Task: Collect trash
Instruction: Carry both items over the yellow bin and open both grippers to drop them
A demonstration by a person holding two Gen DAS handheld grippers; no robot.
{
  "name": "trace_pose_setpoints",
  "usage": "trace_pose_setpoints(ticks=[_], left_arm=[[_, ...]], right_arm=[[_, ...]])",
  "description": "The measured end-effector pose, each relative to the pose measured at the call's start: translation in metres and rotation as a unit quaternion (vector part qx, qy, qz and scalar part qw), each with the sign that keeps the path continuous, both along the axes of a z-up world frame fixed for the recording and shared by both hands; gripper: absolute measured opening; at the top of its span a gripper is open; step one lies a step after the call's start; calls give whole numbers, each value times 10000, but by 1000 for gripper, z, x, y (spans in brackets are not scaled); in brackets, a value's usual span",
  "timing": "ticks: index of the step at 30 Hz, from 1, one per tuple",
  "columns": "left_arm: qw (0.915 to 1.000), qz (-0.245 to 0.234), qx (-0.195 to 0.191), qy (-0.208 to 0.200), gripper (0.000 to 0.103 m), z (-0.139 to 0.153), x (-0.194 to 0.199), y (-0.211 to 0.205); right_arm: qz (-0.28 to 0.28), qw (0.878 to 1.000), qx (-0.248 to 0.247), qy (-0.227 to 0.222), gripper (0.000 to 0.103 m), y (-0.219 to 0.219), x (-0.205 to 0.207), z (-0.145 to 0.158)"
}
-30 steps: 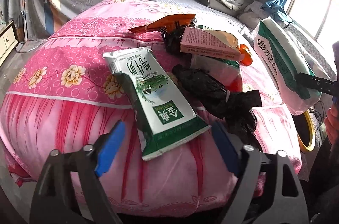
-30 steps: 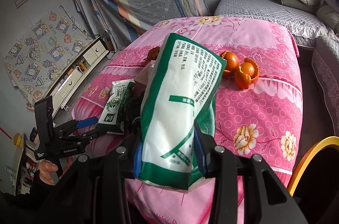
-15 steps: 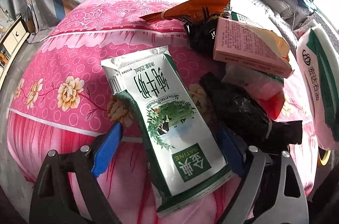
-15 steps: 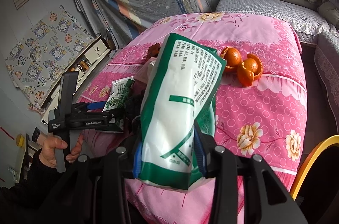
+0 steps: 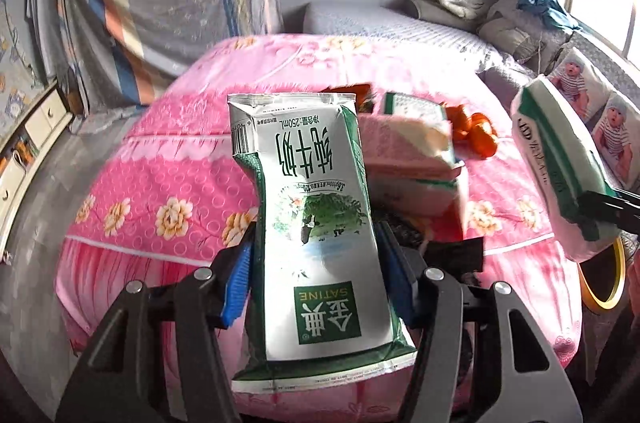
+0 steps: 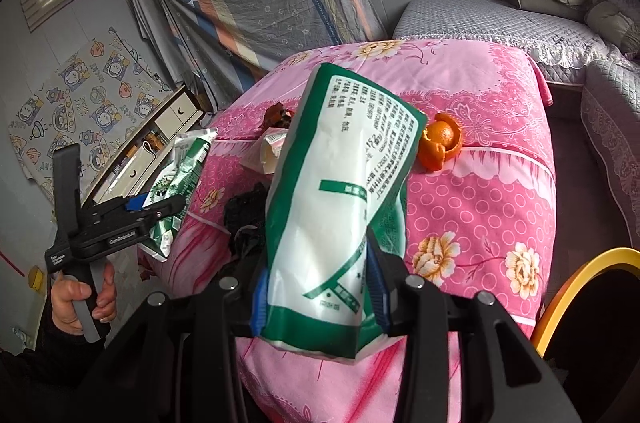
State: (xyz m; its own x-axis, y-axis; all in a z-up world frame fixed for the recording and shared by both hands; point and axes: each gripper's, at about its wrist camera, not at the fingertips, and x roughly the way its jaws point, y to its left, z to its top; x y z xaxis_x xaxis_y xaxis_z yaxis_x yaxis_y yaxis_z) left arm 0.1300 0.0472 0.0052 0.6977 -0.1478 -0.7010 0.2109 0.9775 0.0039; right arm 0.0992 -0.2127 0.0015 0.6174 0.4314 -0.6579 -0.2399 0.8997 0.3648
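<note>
We counted two grippers, each with one packet between its blue pads. The left gripper (image 5: 316, 279) was closing on a milk pouch (image 5: 316, 223), its pads pressed to both edges of the pouch, which stood upright and clear of the pink flowered cover (image 5: 160, 191). The right gripper (image 6: 318, 291) pinched a green and white bag (image 6: 340, 191) near its lower end, holding it up above the same cover.

On the cover we made out one pink box (image 5: 404, 151), one heap of orange peel (image 6: 440, 143) in several pieces, one orange wrapper (image 5: 352, 91) and one black crumpled thing (image 6: 244, 219). A yellow ring (image 6: 580, 279) showed at the lower right, cut off by the frame edge, so we could not tell what it belonged to.

The pouch hid most of the wrapper and part of the box, and the box was blurred, so its print was unreadable. The bag covered the middle of the heap in the right view. A hand (image 6: 80, 299) gripped the left tool's handle.

On the pouch we read "SATINE" and "250mL", upside down to the camera, beside large Chinese characters. The bag's small print was too fine to read.
</note>
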Motion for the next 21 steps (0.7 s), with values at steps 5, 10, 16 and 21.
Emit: trace_pose_setpoints(ticks=[5, 10, 16, 21], left_arm=[[9953, -669, 160, -683, 54, 35, -21, -57], [9862, -1351, 78, -954, 54, 51, -27, -118], [9718, -2126, 11, -1021, 54, 53, -32, -190], [9584, -2712, -30, -896, 55, 42, -34, -248]], right_arm=[[-546, 9984, 84, -85, 37, -41, -16, 5], [-1350, 9906, 50, -219, 37, -95, -38, 10], [-2340, 9718, -61, -291, 37, -156, -67, 3], [-3053, 9520, -206, -123, 37, -198, -85, -15]])
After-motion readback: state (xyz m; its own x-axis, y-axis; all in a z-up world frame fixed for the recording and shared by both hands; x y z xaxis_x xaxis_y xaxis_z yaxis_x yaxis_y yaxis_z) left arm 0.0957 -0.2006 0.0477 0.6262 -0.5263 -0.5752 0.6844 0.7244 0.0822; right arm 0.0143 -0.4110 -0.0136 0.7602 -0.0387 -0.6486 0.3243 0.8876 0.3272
